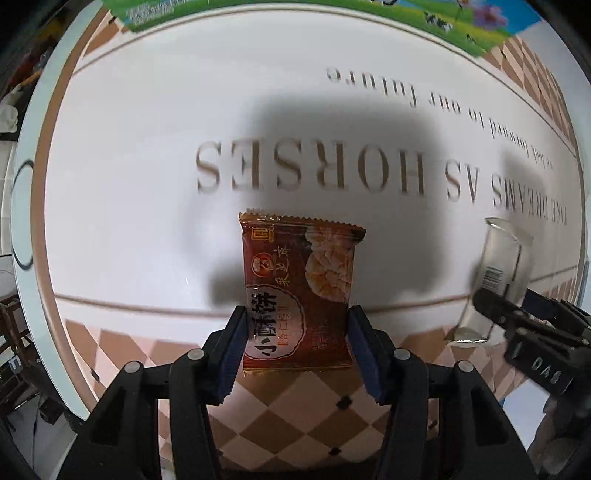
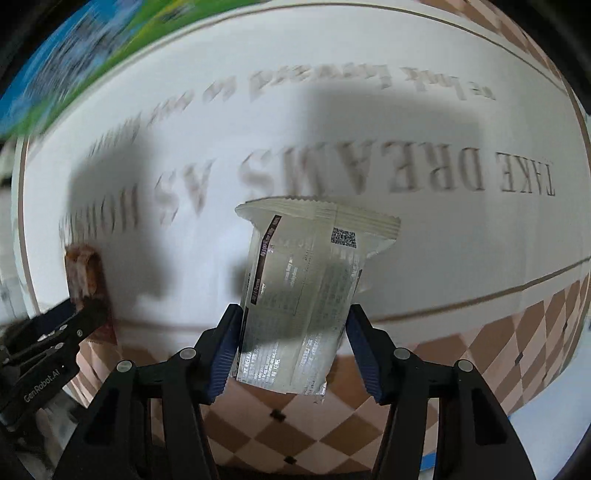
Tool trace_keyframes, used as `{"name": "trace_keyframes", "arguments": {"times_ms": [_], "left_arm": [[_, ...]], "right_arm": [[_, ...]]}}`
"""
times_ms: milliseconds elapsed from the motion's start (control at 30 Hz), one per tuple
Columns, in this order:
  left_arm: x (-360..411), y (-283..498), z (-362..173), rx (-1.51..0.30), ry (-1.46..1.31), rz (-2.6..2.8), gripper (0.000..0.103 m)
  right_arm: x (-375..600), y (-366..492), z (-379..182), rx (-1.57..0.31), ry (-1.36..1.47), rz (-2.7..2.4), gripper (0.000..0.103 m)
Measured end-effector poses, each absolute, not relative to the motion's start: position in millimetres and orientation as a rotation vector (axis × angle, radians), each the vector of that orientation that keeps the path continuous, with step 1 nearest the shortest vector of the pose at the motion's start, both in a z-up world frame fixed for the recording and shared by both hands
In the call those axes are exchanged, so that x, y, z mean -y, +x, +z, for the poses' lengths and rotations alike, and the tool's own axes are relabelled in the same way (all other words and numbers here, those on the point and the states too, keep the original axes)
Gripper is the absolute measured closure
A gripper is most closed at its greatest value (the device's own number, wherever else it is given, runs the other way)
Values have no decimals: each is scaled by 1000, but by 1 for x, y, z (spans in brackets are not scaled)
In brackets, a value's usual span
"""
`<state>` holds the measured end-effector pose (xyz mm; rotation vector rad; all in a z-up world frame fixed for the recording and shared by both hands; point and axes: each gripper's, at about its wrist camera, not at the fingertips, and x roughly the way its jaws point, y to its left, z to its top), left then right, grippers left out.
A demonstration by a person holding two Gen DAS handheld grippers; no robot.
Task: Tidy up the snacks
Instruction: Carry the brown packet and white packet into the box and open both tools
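Left hand-held gripper [image 1: 295, 347] clenched on a glossy red rectangular biscuit packet [image 1: 299, 291] with crimped ends, right hand-held gripper [image 2: 293, 350] gripping a crinkly clear-silver snack sachet [image 2: 306, 291], both above a smooth white worktop [image 1: 147, 166] with checkered border

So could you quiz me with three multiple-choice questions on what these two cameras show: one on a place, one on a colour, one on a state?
1. Where is the green and blue box?
A. at the mat's far edge
B. between the left gripper's fingers
C. under the red packet

2. What colour is the cookie packet in the left gripper?
A. green
B. red-brown
C. white

3. How is the silver-white packet held?
A. lying loose on the mat
B. clamped in the right gripper
C. torn open

Answers: 1 A, it lies along the printed mat's top border. 2 B, red-brown wrapper. 3 B, both pads touch its sides.
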<state>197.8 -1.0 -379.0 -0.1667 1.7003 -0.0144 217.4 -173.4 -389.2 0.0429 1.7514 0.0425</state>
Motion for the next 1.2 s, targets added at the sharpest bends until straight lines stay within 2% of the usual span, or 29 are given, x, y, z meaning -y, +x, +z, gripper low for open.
{"name": "trace_keyframes", "arguments": {"times_ms": [367, 667, 800, 867, 1200], "left_arm": [[3, 206, -390, -1714, -174, -12, 49], [6, 210, -395, -1729, -168, -5, 41], [10, 213, -393, -1710, -178, -2, 42], [5, 211, -390, -1693, -186, 1, 50], [-1, 218, -364, -1641, -242, -31, 51]], "right_arm": [[143, 195, -386, -1755, -82, 93, 43], [139, 199, -395, -1771, -33, 69, 35], [137, 202, -397, -1763, -46, 38, 35], [135, 202, -397, -1760, -47, 21, 35], [131, 198, -384, -1724, -25, 56, 41]]}}
